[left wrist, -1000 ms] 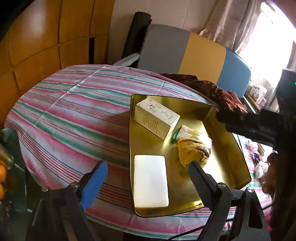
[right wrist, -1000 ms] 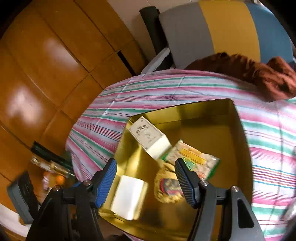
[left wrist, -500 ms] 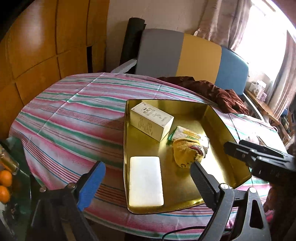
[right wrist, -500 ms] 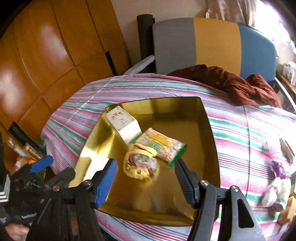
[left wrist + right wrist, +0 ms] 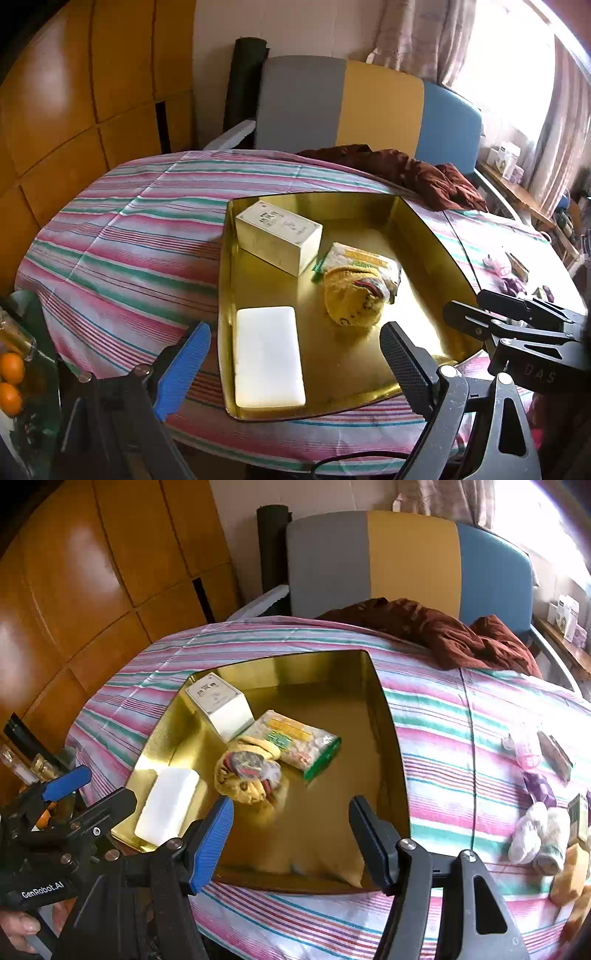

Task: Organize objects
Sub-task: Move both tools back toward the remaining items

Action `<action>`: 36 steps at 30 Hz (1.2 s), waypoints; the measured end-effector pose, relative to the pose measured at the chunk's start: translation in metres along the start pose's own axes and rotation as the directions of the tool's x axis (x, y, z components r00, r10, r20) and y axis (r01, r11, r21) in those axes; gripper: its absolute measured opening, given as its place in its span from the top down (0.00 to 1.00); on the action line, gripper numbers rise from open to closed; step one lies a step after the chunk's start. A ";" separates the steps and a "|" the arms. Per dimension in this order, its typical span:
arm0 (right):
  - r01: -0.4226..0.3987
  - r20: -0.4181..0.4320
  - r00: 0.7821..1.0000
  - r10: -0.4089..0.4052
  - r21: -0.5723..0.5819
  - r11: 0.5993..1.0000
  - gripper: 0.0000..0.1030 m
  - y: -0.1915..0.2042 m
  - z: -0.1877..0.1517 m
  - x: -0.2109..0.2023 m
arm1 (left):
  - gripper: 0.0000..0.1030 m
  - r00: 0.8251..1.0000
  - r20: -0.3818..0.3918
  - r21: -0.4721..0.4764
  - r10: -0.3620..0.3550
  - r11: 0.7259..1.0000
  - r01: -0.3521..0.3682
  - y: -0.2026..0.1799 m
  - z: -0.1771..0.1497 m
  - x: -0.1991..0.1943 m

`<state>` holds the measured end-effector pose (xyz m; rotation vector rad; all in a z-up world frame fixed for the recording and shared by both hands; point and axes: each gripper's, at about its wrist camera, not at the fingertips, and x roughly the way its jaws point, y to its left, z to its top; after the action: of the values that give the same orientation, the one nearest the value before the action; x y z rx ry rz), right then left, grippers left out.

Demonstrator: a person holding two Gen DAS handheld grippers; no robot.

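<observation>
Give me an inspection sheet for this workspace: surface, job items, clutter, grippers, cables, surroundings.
Surface: round table under a pink-green striped cloth.
Job's things: shallow gold metal tray holding a cream printed carton, flat white block, green-edged snack packet and yellow knitted pouch.
Clutter: small loose items on the cloth right of the tray; brown crumpled cloth.
Grippers: left gripper open, empty, just opened further; right gripper open, empty.
Cables: black cable below the left gripper.
Surroundings: grey-yellow-blue chair back, wood panels, curtained window.
</observation>
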<state>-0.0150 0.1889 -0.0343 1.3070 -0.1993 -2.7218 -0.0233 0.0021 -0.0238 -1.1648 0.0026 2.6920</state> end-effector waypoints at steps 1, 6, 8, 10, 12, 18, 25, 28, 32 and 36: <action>0.002 0.000 1.000 -0.002 0.003 1.000 0.36 -0.001 -0.001 0.000 | 0.09 1.000 -0.003 0.005 -0.003 1.000 0.003 -0.002 0.000 0.001; 0.014 -0.001 1.000 -0.014 0.009 1.000 0.36 -0.006 -0.004 -0.002 | 0.09 1.000 -0.009 0.021 -0.016 1.000 0.016 -0.009 -0.002 0.002; 0.020 -0.004 1.000 -0.020 0.012 1.000 0.36 -0.008 -0.005 -0.002 | 0.09 1.000 -0.010 0.023 -0.020 1.000 0.020 -0.010 -0.002 0.002; 0.025 -0.004 1.000 -0.025 0.017 1.000 0.36 -0.011 -0.007 -0.003 | 0.09 1.000 -0.011 0.022 -0.027 0.999 0.027 -0.012 -0.001 0.002; 0.032 -0.007 0.999 -0.032 0.024 0.999 0.36 -0.016 -0.009 -0.005 | 0.09 0.999 -0.011 0.024 -0.031 0.999 0.031 -0.013 -0.001 0.003; 0.053 -0.024 0.998 -0.052 0.077 0.996 0.36 -0.041 -0.016 -0.012 | 0.09 0.998 -0.016 0.056 -0.058 0.997 0.059 -0.027 0.002 0.006; 0.123 -0.059 0.992 -0.115 0.156 0.980 0.36 -0.091 -0.030 -0.033 | 0.09 0.993 -0.012 0.117 -0.115 0.986 0.116 -0.053 0.012 0.007; 0.166 -0.082 0.985 -0.153 0.191 0.967 0.36 -0.120 -0.039 -0.048 | 0.09 0.990 -0.009 0.146 -0.143 0.979 0.143 -0.067 0.016 0.007; 0.234 -0.119 0.970 -0.211 0.248 0.940 0.36 -0.161 -0.052 -0.068 | 0.09 0.984 -0.014 0.169 -0.176 0.970 0.176 -0.081 0.020 0.009; 0.313 -0.156 0.948 -0.277 0.304 0.900 0.36 -0.203 -0.068 -0.092 | 0.09 0.978 -0.020 0.199 -0.207 0.958 0.207 -0.096 0.023 0.009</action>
<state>0.0860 0.3988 -0.0395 1.6956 -0.4990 -2.9480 -0.0275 0.0997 -0.0062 -1.0410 0.1404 2.4451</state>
